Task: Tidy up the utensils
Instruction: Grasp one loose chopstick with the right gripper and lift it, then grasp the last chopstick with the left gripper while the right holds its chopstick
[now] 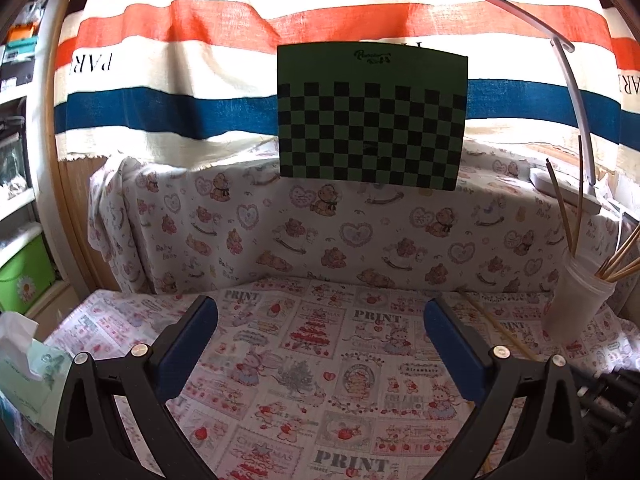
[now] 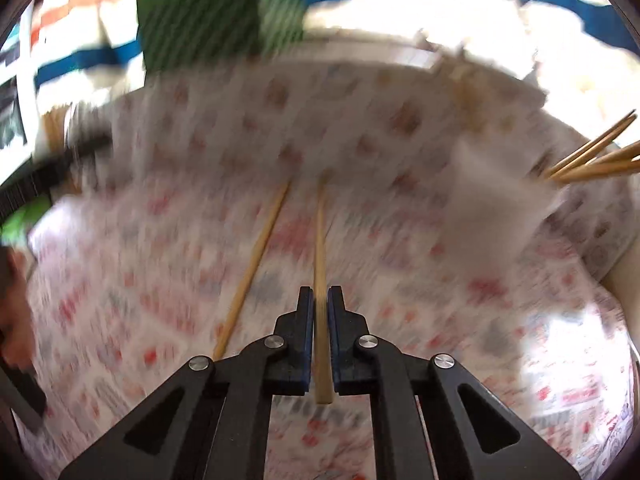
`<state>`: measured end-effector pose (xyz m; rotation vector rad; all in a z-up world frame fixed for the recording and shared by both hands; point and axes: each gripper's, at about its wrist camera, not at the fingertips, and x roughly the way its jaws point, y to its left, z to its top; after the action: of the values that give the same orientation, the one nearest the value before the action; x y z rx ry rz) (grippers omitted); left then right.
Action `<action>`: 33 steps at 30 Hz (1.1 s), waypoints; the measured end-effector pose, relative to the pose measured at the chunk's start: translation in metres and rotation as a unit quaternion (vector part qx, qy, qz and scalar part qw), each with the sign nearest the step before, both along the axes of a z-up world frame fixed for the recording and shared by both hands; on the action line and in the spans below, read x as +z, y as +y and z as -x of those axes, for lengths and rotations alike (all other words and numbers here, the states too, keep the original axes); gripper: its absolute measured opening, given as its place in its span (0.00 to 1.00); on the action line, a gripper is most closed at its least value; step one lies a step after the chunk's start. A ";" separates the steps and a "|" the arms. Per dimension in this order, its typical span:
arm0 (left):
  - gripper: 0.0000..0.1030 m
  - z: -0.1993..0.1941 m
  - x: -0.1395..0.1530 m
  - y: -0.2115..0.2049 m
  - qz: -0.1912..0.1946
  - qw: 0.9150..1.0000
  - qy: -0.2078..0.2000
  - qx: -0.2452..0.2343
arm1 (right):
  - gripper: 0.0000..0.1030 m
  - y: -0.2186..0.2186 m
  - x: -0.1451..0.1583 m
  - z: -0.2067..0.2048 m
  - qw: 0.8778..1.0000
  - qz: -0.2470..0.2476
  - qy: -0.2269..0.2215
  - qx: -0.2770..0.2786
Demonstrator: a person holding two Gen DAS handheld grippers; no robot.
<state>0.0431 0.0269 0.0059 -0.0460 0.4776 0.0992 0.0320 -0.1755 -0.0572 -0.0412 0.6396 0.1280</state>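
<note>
Slippage was the first worry. The right gripper [image 2: 320, 300] had its blue pads pinched narrow on a single chopstick [image 2: 320, 248], gripped close to its butt end, so nearly the whole length stuck out ahead — a long lever on a small hold. A quick swing, and the right wrist view was smeared with motion, could have let the stick pivot or slide out.

The white jar [image 2: 500, 208], already bristling with upright chopsticks [image 2: 592, 160], stood ahead and to the right of the held stick. Steering the tip into that crowded mouth risked knocking the standing sticks or tipping the light-looking jar on the soft printed cloth [image 2: 400, 128].

A second loose chopstick [image 2: 256, 260] lay on the cloth just left of the held one, well apart from the jar; a low pass might have nudged it.

The left gripper [image 1: 320, 320] hung with its fingers spread wide and nothing between them, left of the jar, too far to steady it — judged so, anyway.
</note>
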 end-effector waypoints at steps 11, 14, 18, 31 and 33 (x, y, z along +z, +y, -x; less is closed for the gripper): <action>0.85 0.005 -0.016 -0.052 -0.010 0.987 0.078 -0.141 | 0.07 -0.050 0.060 0.048 0.976 -0.095 -0.189 -0.051; 0.70 0.010 -0.027 -0.076 -0.027 0.974 0.113 -0.195 | 0.07 -0.054 0.067 0.053 0.973 -0.096 -0.204 -0.054; 0.53 0.010 -0.041 -0.095 -0.015 0.958 0.157 -0.240 | 0.07 -0.055 0.070 0.055 0.971 -0.100 -0.208 -0.055; 0.09 0.001 -0.073 -0.103 0.012 0.937 0.228 -0.263 | 0.06 -0.067 0.085 0.084 0.949 -0.131 -0.283 -0.049; 0.07 -0.001 -0.072 -0.096 0.032 0.937 0.232 -0.257 | 0.06 -0.065 0.089 0.093 0.942 -0.128 -0.307 -0.043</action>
<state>0.0438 -0.0692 -0.0666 0.0406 0.9517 -0.4315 -0.0606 -0.2407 0.0314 0.1942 -0.0038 0.1045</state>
